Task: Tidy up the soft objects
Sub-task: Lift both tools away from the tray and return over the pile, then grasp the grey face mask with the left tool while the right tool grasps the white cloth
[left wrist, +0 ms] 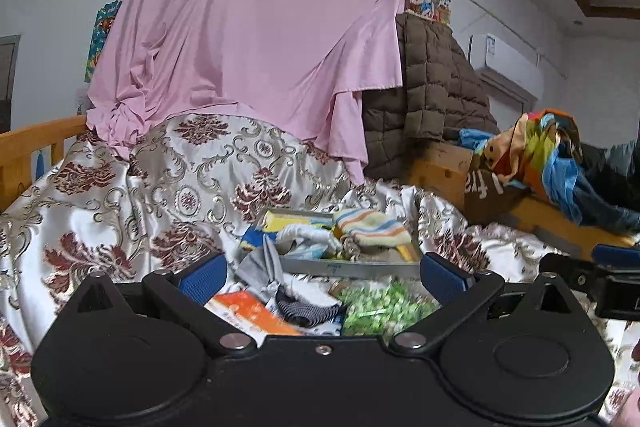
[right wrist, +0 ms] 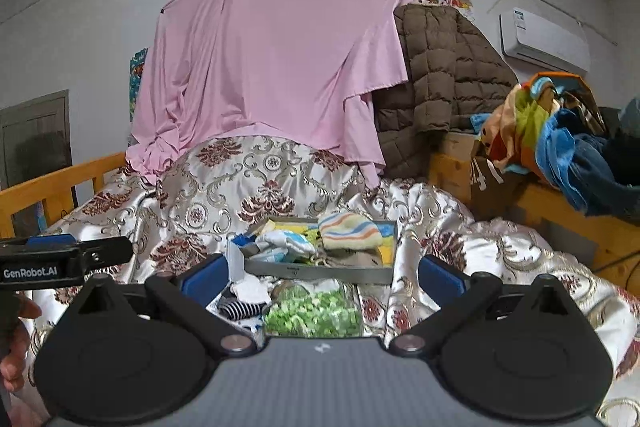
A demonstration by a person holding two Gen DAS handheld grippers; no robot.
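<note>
A grey tray [left wrist: 352,266] [right wrist: 320,271] lies on the patterned bedspread [left wrist: 160,183]. In it sit a pastel striped sock [left wrist: 372,227] [right wrist: 352,233], white cloths and yellow sponges. In front of the tray lie a dark striped sock [left wrist: 304,309] [right wrist: 240,309], a grey cloth [left wrist: 260,267], an orange packet [left wrist: 252,311] and a bag of green pieces [left wrist: 380,307] [right wrist: 312,313]. My left gripper [left wrist: 324,273] hangs open over this pile, holding nothing. My right gripper [right wrist: 324,273] is open too, just short of the tray. Each gripper shows at the edge of the other's view.
A pink sheet [left wrist: 248,39] hangs from a line behind the bed. A brown quilted jacket [left wrist: 432,87] and a heap of colourful clothes [left wrist: 552,155] rest on the wooden frame [left wrist: 440,171] at the right. A wooden rail [left wrist: 36,143] borders the left. A hand [right wrist: 16,347] shows lower left.
</note>
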